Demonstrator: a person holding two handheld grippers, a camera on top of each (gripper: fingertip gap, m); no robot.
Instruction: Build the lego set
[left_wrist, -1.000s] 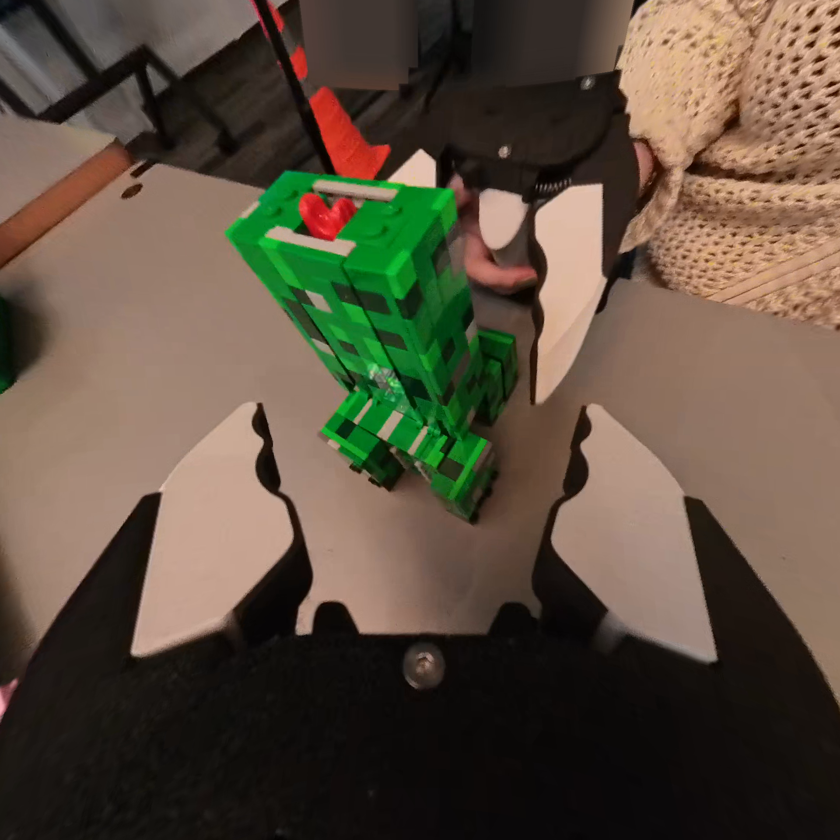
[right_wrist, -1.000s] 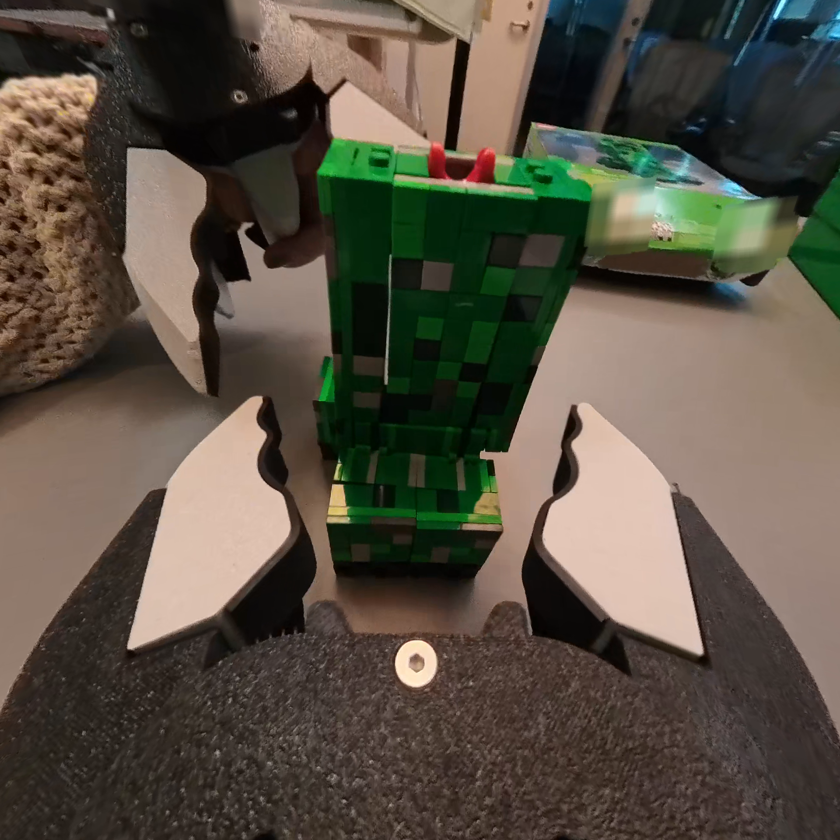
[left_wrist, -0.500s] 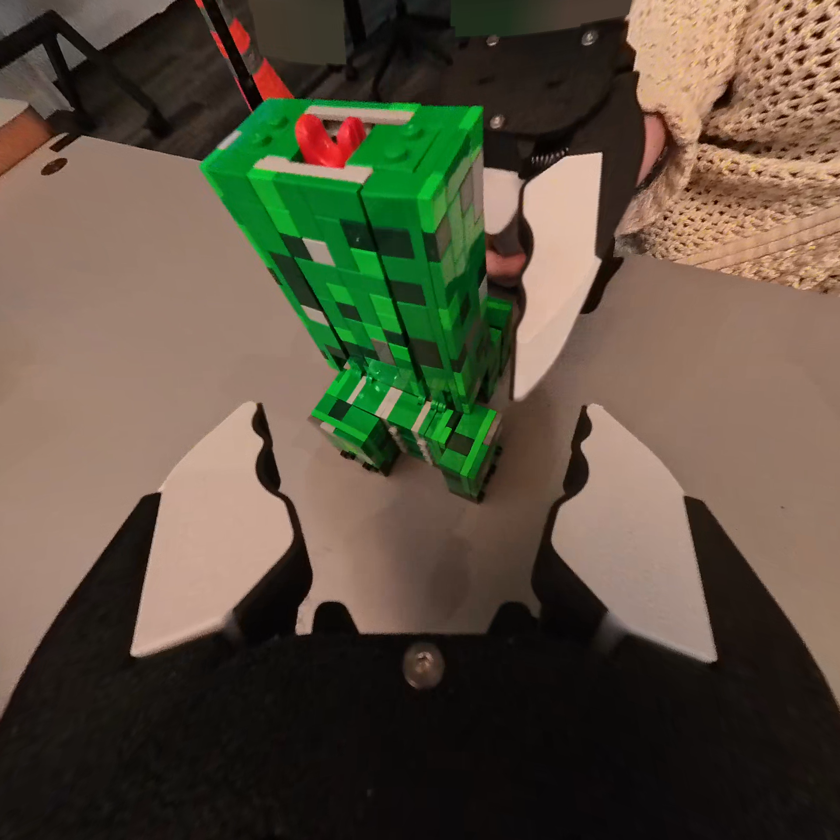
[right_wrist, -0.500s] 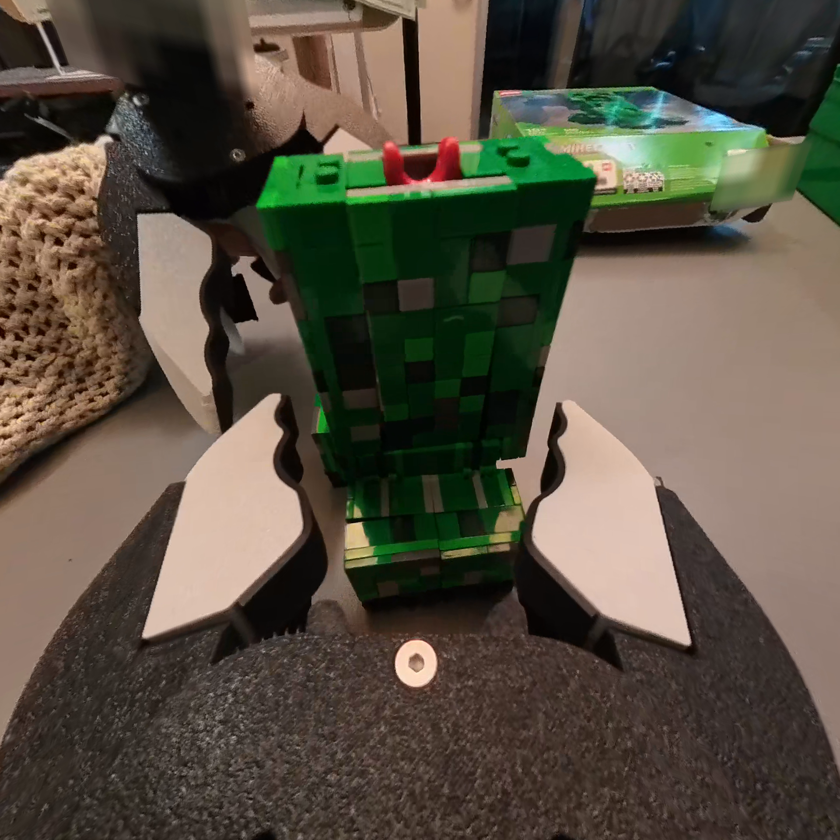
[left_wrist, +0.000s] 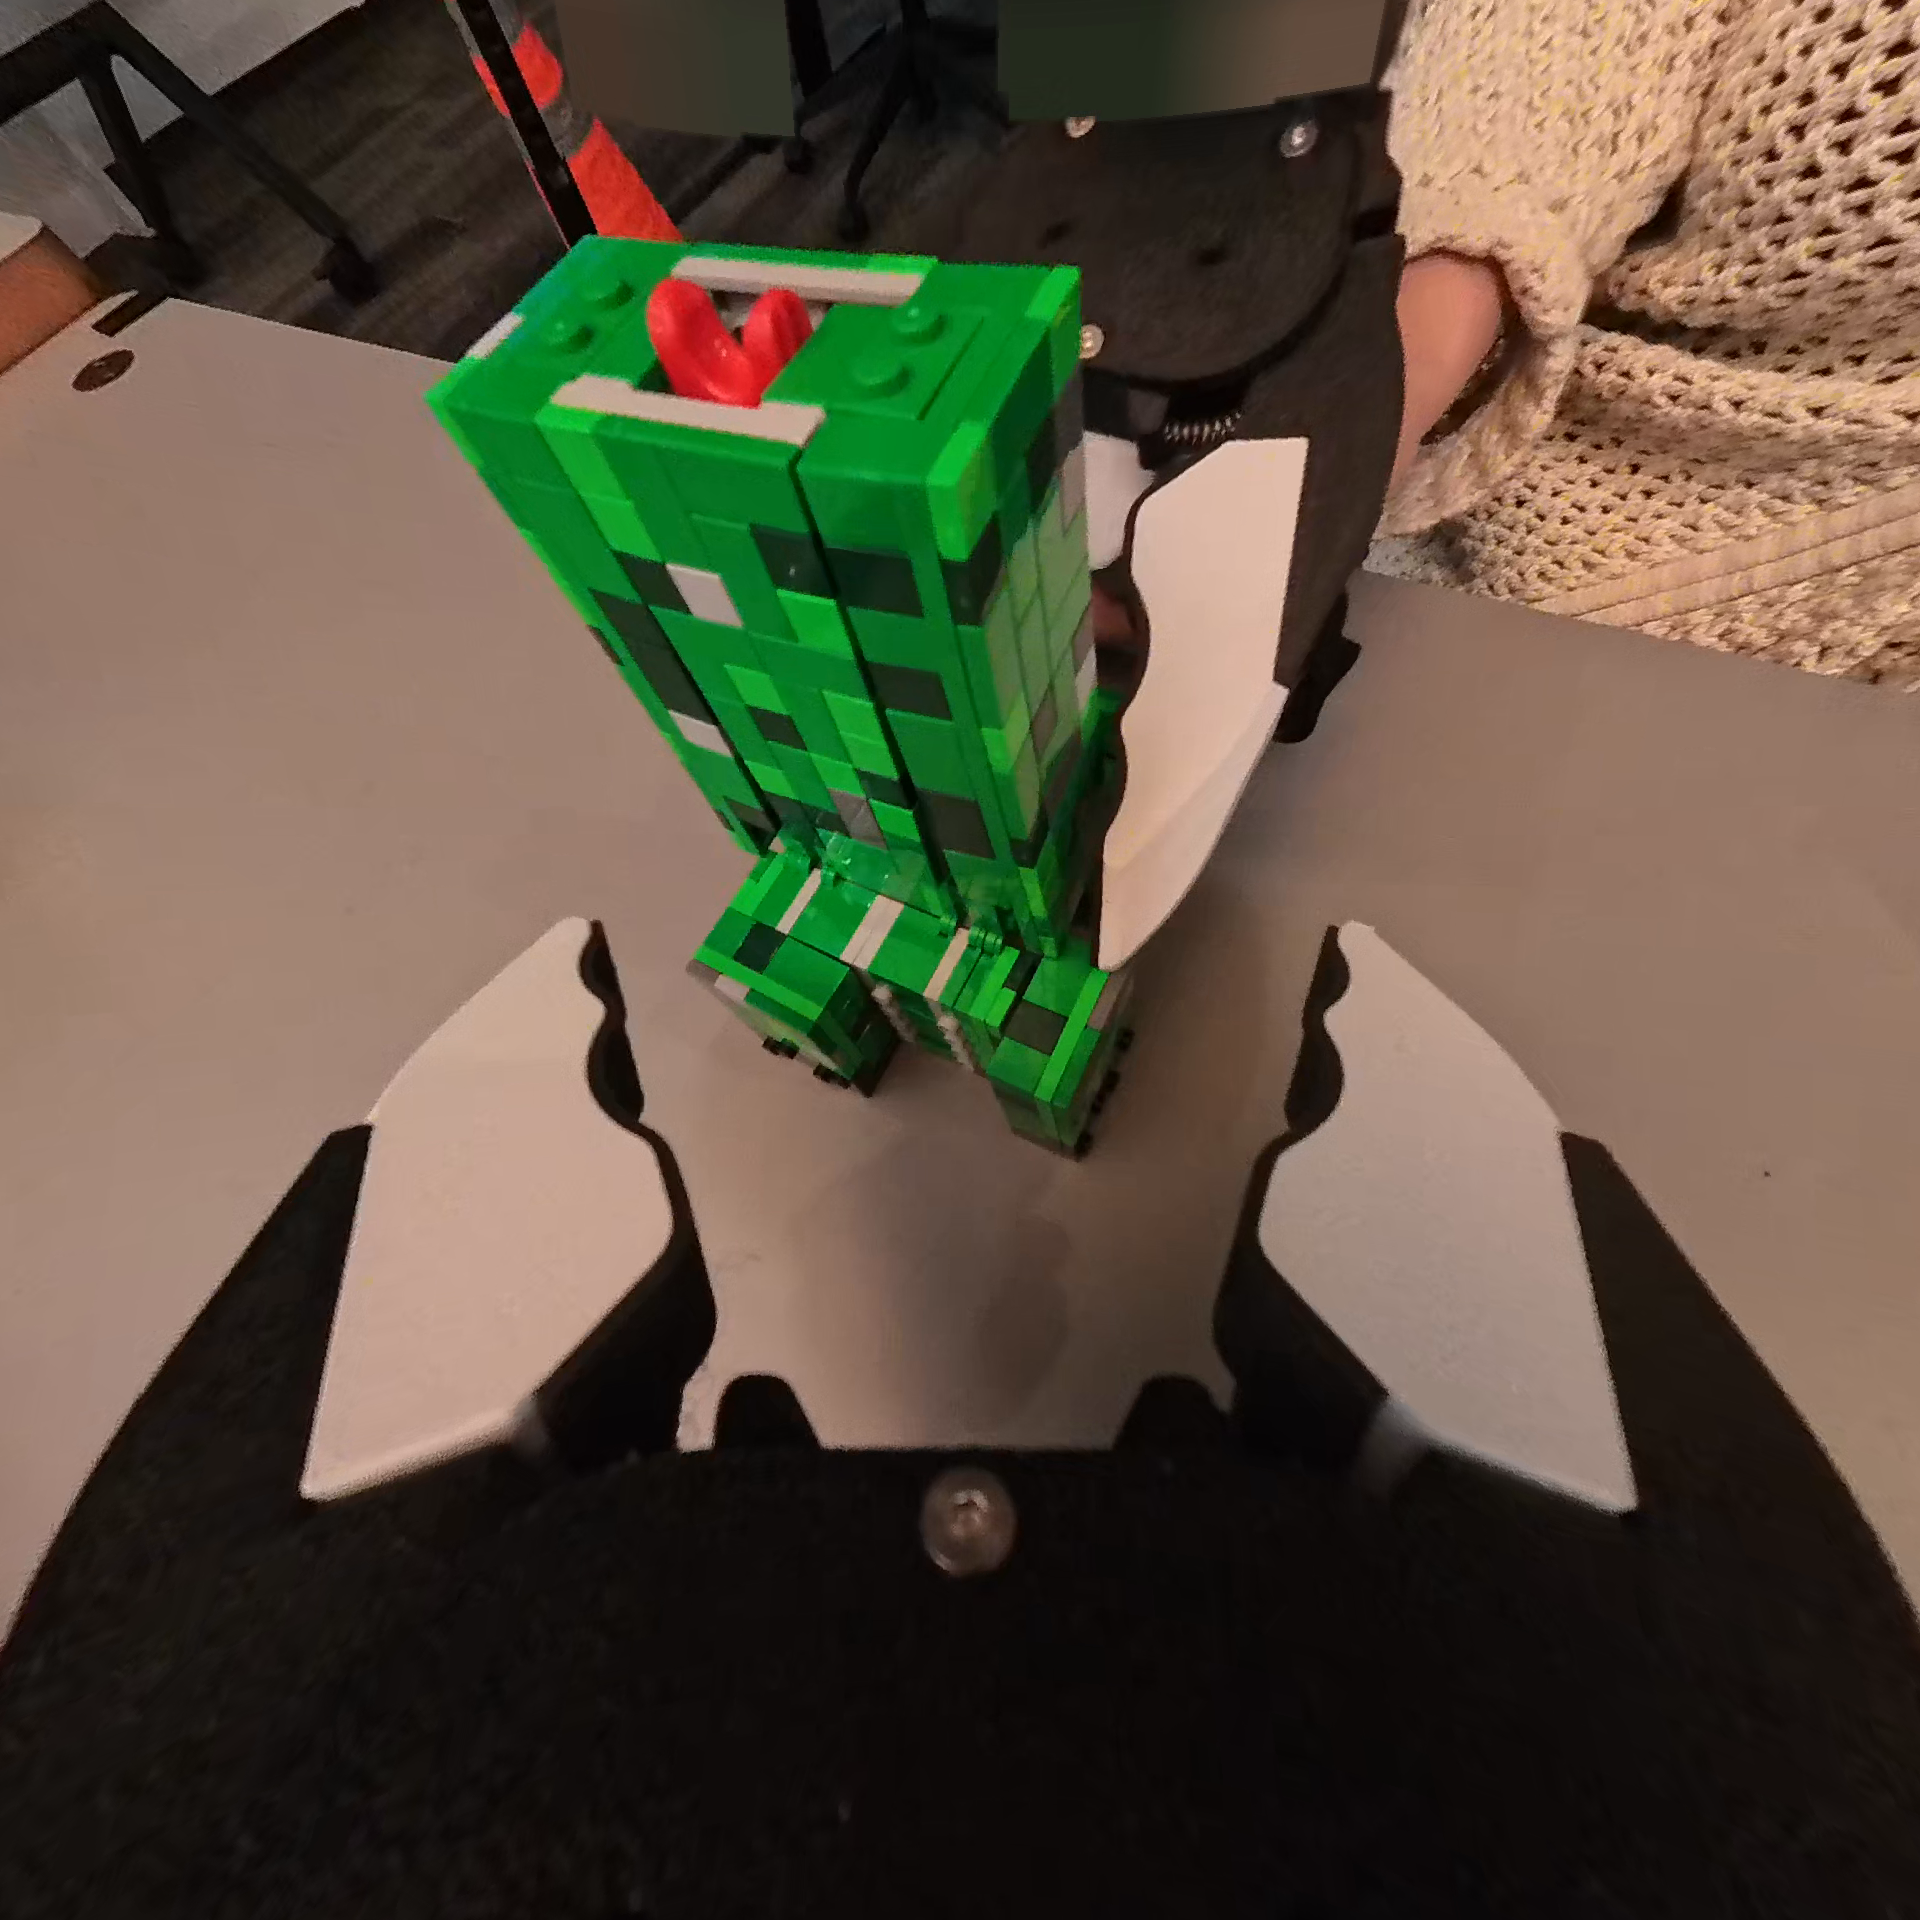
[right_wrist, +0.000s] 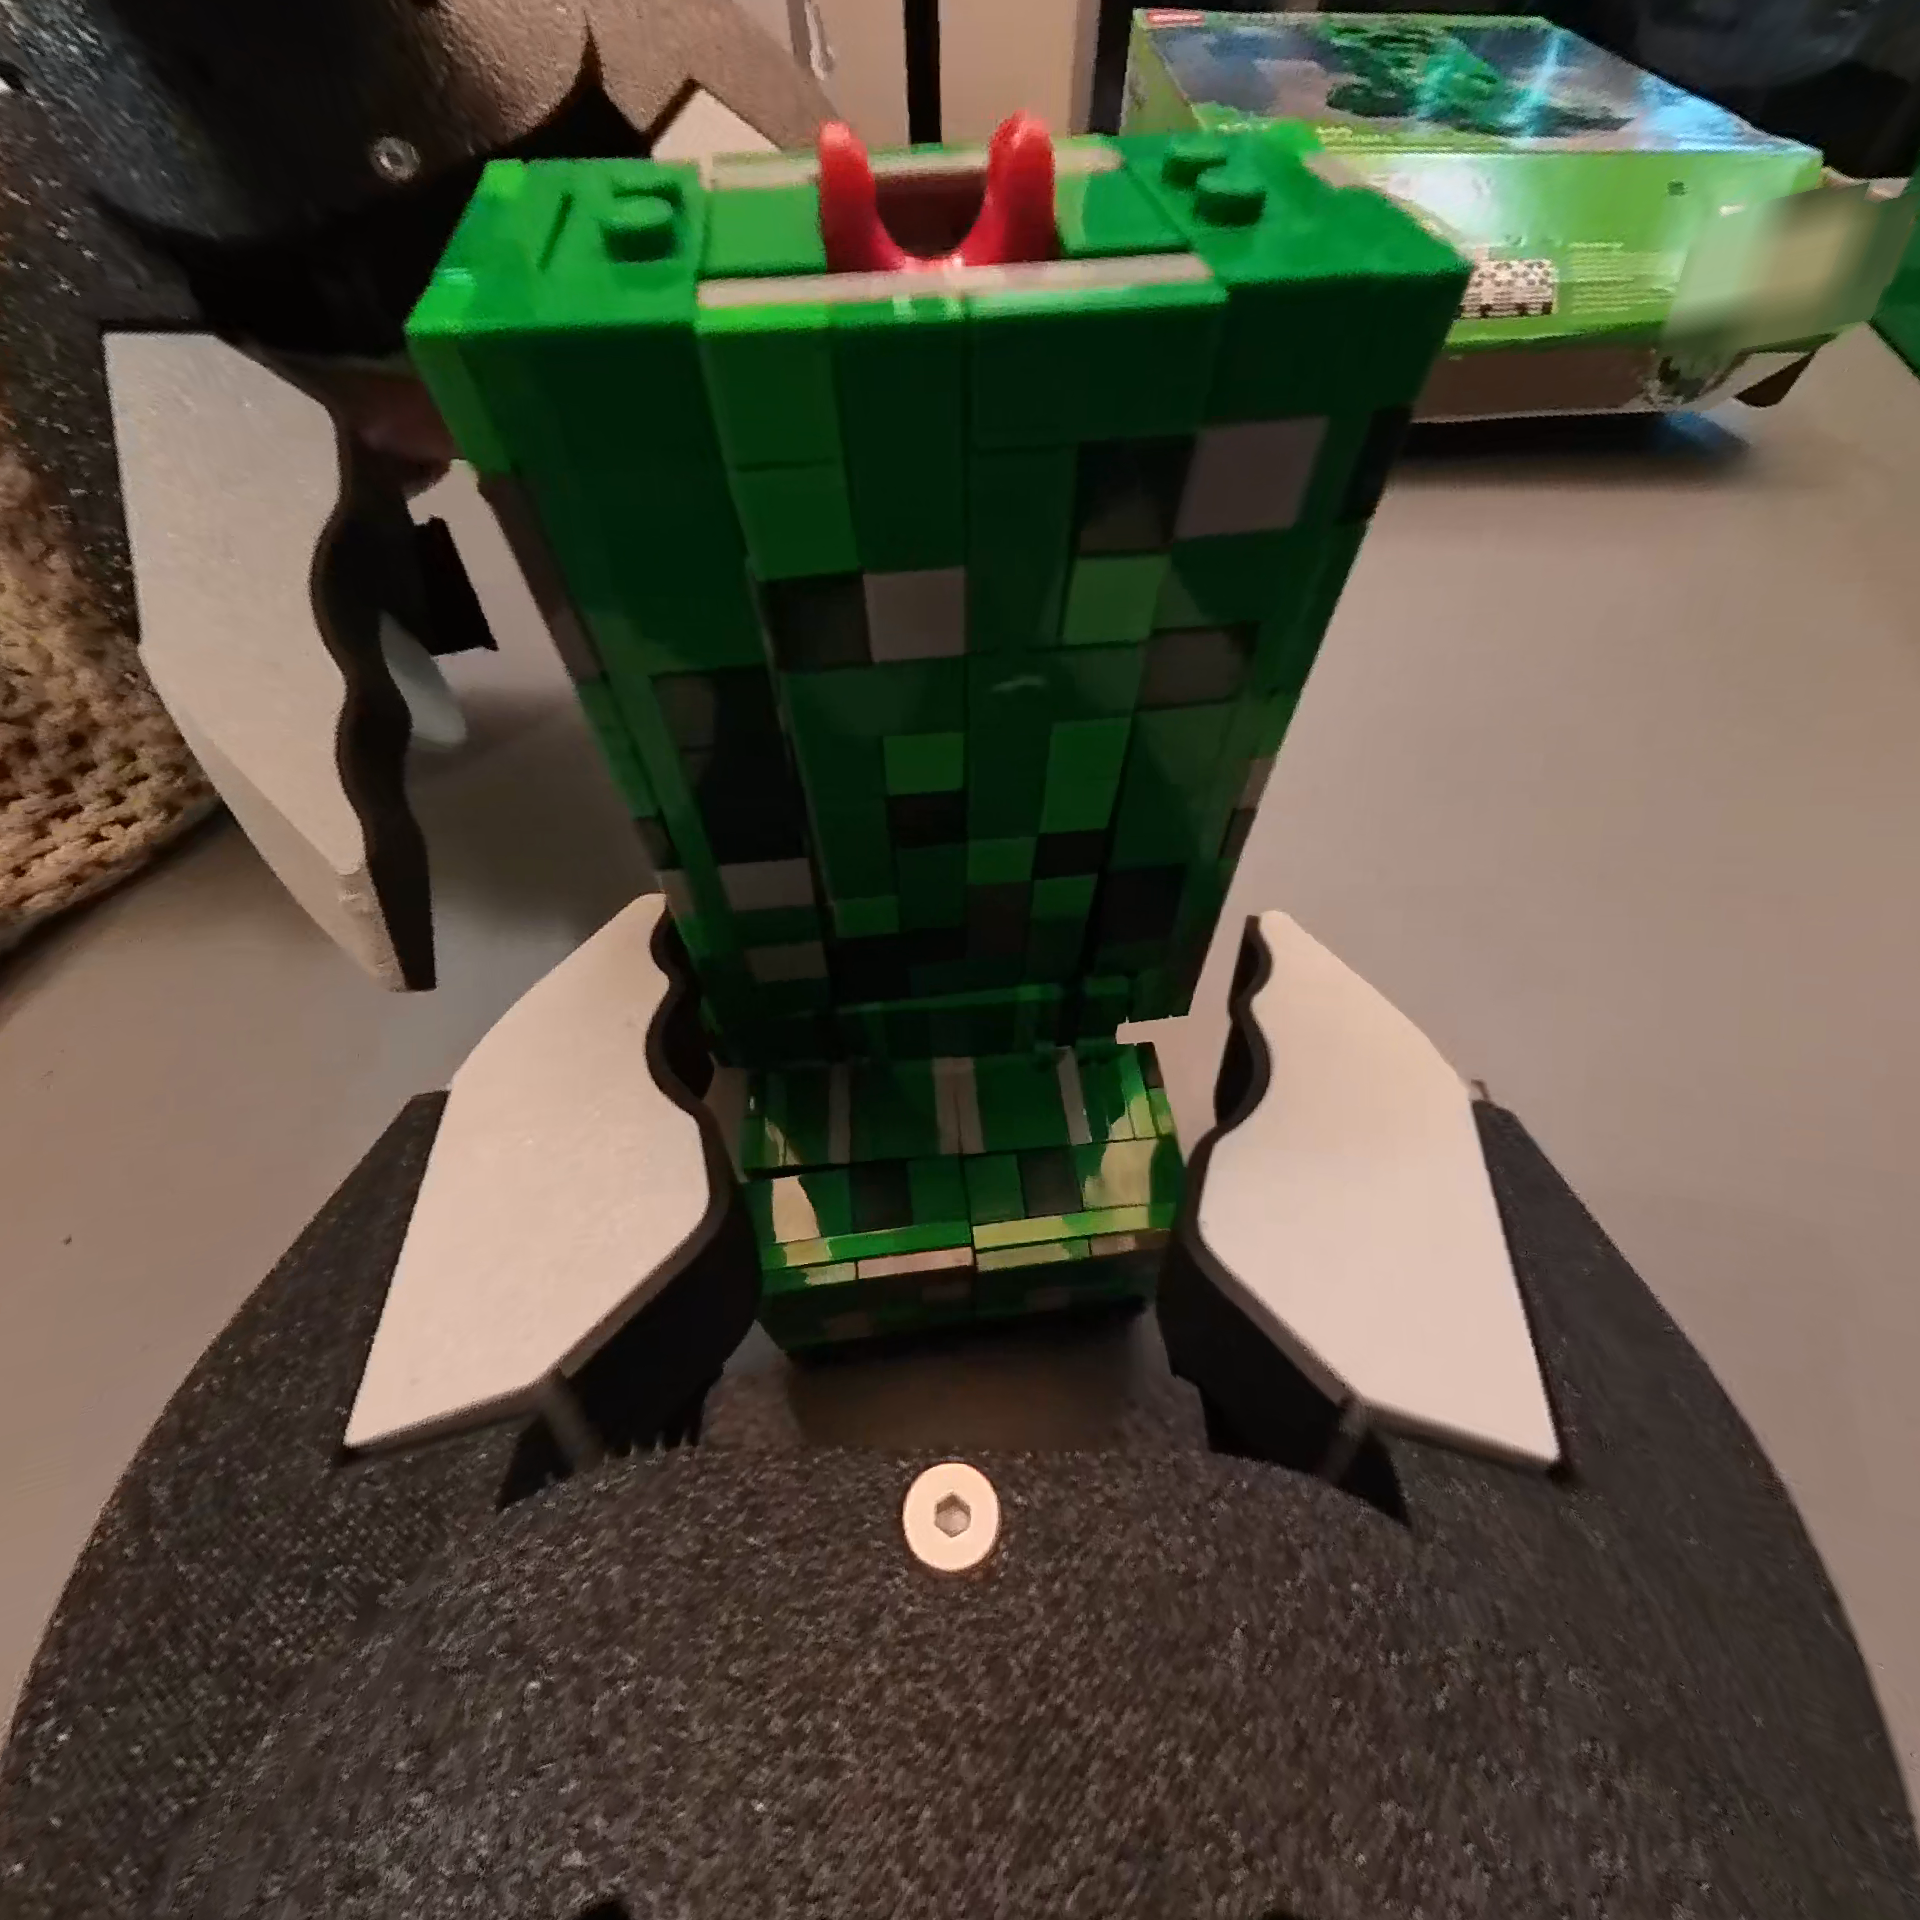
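A tall green lego figure (left_wrist: 831, 644) stands on the grey table (left_wrist: 260, 727), with a red piece (left_wrist: 717, 348) poking out of its top. My left gripper (left_wrist: 966, 935) is open and empty, just short of the figure's feet. In the right wrist view the figure (right_wrist: 935, 644) fills the middle, and my right gripper (right_wrist: 961, 925) is closed in on its feet, with the pads against both sides. One of its fingers (left_wrist: 1195, 707) shows at the figure's right side in the left wrist view. The left gripper's finger (right_wrist: 270, 623) shows at the left in the right wrist view.
A green lego box (right_wrist: 1455, 208) lies on the table behind the figure. A person's knitted sleeve (left_wrist: 1683, 416) is at the table's far right edge. A red-orange object (left_wrist: 613, 177) stands on the floor beyond the far edge. It is some 8 cm from my left tips to the red piece (left_wrist: 717, 348).
My right gripper has moved forward, narrowed and closed in on the figure's feet. My left gripper has come a little closer to the figure and stays open.
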